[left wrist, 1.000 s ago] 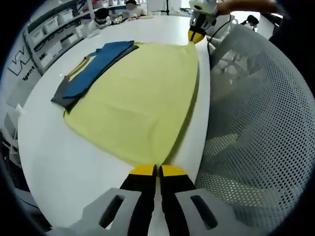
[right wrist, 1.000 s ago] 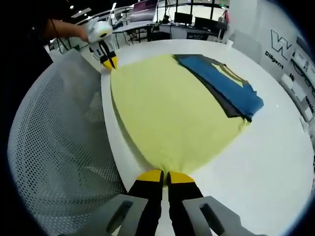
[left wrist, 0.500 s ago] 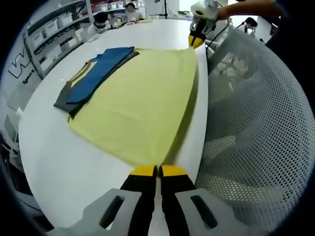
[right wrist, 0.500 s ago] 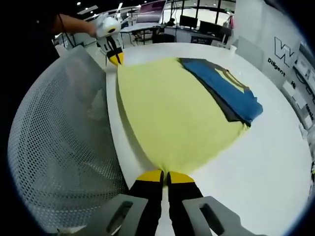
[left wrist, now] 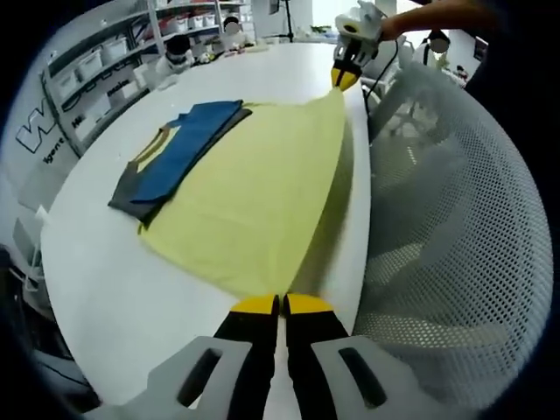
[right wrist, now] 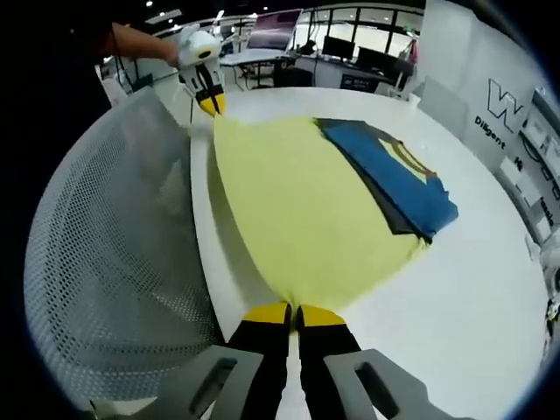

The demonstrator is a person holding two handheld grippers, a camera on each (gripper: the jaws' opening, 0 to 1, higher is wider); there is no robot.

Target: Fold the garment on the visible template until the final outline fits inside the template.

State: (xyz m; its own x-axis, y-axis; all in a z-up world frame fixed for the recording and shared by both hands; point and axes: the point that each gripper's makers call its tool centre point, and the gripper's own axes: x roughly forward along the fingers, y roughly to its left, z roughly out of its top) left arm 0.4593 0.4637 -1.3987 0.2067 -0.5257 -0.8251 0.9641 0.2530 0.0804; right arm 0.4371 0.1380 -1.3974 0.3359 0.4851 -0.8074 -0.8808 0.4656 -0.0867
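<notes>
With my left hand-held gripper (left wrist: 280, 302) and right hand-held gripper (right wrist: 294, 311) each pinching a yellow garment (left wrist: 262, 188) corner at the worktop (left wrist: 105, 280) edge, uneven pulling could drag it off the blue-and-grey template (left wrist: 171, 157).

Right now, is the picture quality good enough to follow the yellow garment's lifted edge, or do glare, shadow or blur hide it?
Left gripper view: sharp; yellow garment evenly lit, its lifted edge casting a soft shadow on the white table; fisheye bends the mesh chair. Right gripper view: equally clear, edge traceable from the right gripper to the left gripper; background windows bright, no glare on the cloth.
</notes>
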